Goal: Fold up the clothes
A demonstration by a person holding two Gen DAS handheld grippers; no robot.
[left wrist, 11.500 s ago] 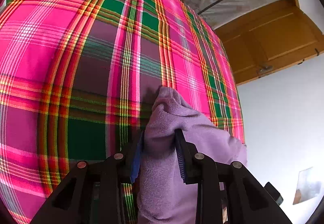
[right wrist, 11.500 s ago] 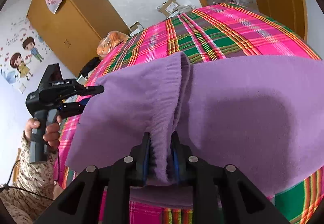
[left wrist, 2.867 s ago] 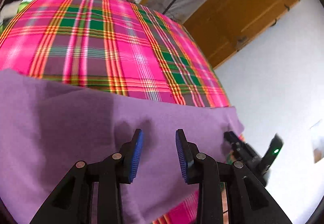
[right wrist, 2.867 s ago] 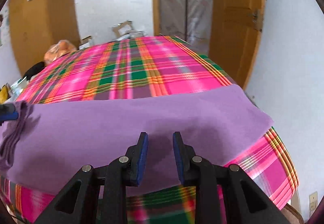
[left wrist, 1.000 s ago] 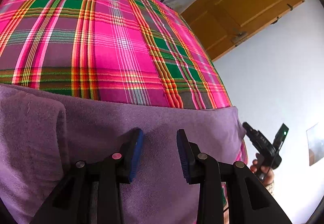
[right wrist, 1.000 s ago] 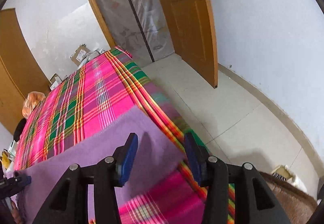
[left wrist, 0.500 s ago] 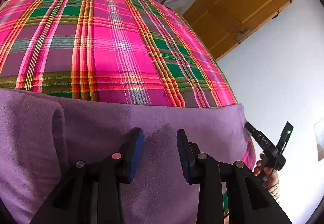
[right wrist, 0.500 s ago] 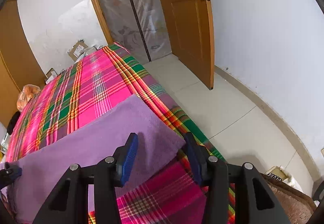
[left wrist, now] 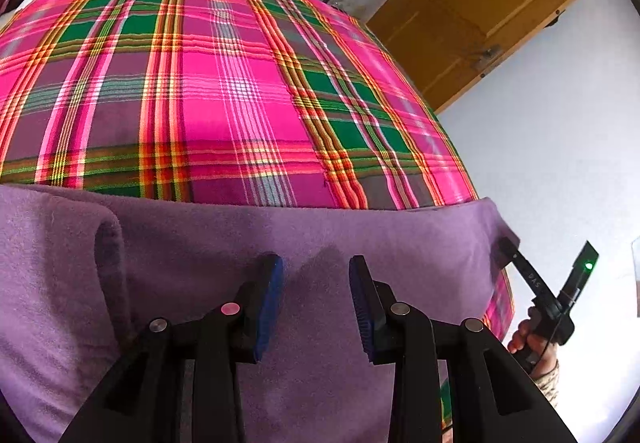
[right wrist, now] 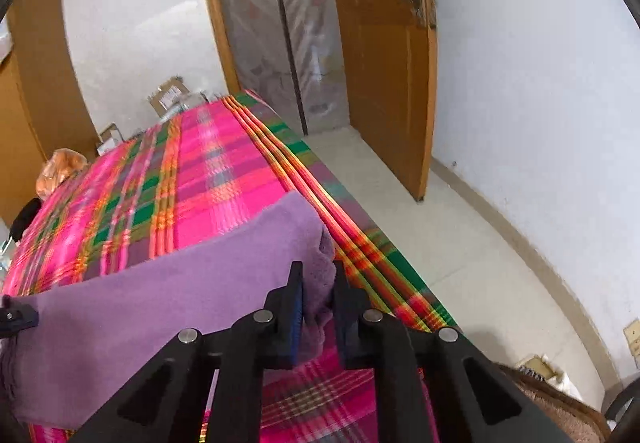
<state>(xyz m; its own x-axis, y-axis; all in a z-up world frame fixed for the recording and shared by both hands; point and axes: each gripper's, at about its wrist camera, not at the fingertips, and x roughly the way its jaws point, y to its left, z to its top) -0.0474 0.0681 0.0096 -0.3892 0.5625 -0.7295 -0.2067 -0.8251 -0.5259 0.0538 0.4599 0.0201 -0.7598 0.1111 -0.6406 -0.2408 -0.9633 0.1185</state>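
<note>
Right wrist: right tool (right wrist: 318, 297) pinches the purple garment's (right wrist: 168, 283) corner (left tool (left wrist: 316, 299) gapes wide above it).

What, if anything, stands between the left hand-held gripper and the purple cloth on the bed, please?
Nothing visible does. The left hand-held gripper is open directly over the purple cloth, with only air between. The right hand-held gripper already has the cloth's far corner between its fingers, well clear of the left one.

White walls (right wrist: 540, 83), wooden door (right wrist: 384, 55), pale, perhaps tiled, floor (right wrist: 460, 243)
</note>
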